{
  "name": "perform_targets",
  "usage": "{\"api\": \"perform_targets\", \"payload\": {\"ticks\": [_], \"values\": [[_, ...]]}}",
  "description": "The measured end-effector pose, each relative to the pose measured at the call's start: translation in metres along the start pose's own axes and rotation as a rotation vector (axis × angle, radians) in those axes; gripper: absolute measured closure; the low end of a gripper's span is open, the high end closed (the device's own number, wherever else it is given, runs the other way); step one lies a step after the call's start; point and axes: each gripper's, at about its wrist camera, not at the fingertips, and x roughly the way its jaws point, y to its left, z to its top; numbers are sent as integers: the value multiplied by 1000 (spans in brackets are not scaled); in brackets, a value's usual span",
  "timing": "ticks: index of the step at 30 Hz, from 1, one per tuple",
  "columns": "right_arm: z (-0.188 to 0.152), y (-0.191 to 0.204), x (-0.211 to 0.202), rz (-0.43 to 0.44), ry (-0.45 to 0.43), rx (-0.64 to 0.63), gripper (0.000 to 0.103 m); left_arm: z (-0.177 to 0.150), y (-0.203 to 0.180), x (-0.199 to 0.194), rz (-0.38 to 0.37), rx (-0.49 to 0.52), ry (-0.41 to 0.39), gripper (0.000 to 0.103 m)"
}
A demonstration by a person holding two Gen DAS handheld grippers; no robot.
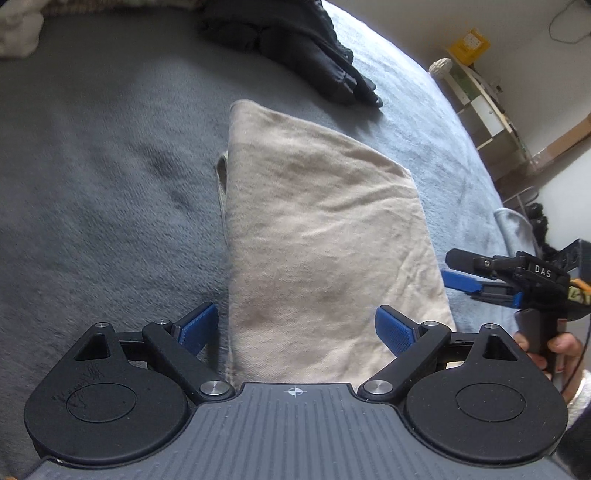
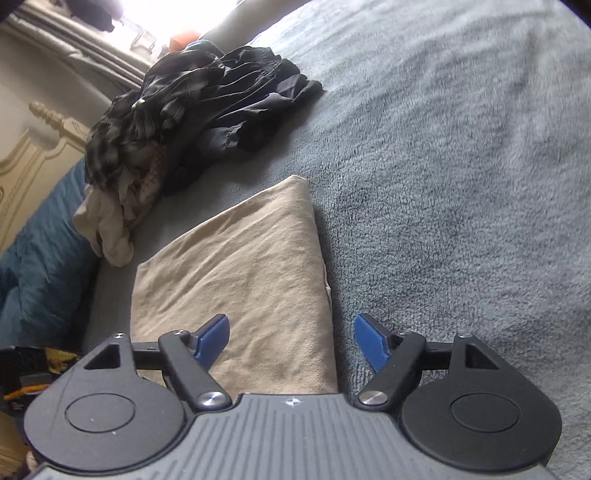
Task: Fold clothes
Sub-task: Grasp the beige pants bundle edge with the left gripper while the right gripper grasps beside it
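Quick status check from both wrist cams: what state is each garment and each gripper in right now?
Beige garment: folded flat on the grey blanket, not gripped.
Black garment: lying apart on the blanket, whether folded I cannot tell.
Clothes pile: crumpled, unfolded, beyond the beige garment.
Left gripper: open, nothing held, over the beige garment's near end.
Right gripper: open, empty, over the garment's edge.

We note soft daylight; a window (image 2: pixel 136 14) blows out white in the right wrist view. Fisheye bends the bed (image 2: pixel 461 166) edges. Slight motion blur; shadows faint.
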Motion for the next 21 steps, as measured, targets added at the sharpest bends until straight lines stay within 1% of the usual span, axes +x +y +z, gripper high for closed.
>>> {"api": "perform_targets", "payload": {"ticks": [5, 9, 21], "values": [[3, -11, 7, 43, 22, 51, 24, 0, 6, 6, -61, -18, 7, 8], [6, -15, 13, 72, 27, 66, 20, 3, 11, 7, -94, -44, -9, 8], [22, -18, 34, 169, 24, 101, 16, 11, 13, 16, -136, -42, -27, 7]]}}
